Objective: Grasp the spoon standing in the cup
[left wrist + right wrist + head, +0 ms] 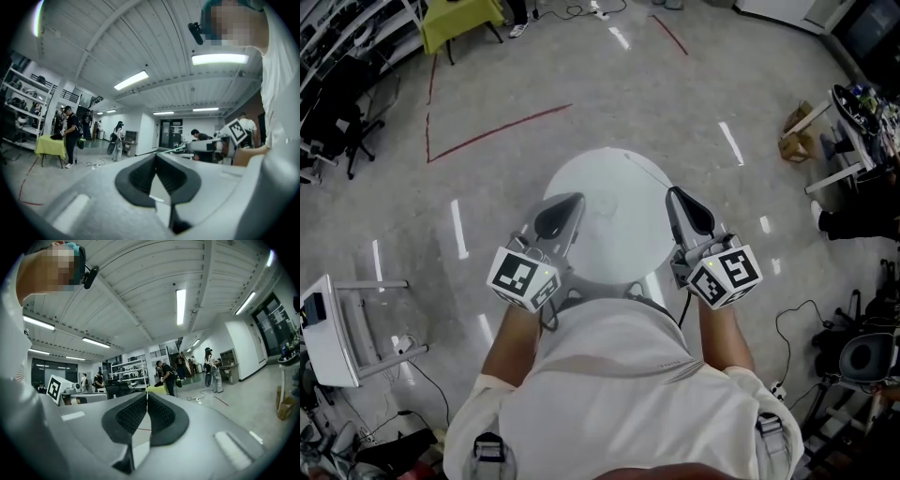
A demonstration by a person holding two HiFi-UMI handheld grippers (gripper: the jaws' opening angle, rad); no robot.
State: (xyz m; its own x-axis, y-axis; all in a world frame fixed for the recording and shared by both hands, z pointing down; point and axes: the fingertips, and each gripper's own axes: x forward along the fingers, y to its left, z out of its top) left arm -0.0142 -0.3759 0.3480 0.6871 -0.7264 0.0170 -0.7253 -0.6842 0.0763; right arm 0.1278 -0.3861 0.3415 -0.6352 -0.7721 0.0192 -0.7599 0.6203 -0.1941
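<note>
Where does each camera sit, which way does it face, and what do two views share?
Head view: on the person's head, facing steeply down at the round table; shows shirt, forearms, left gripper, right gripper.
Left gripper view: on the left gripper, facing level across the room; shows its shut jaws, right cube.
Right gripper view: likewise on the right gripper; shut jaws, left cube.
Shared: both gripper views show the yellow table.

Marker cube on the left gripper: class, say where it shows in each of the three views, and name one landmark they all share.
Head view: the marker cube is lower left of centre, at the near end of the left gripper.
Left gripper view: not in it.
Right gripper view: far left, about mid-height.
Shared landmark: the yellow-green covered table, at the top left, the left edge and the centre in turn.
</note>
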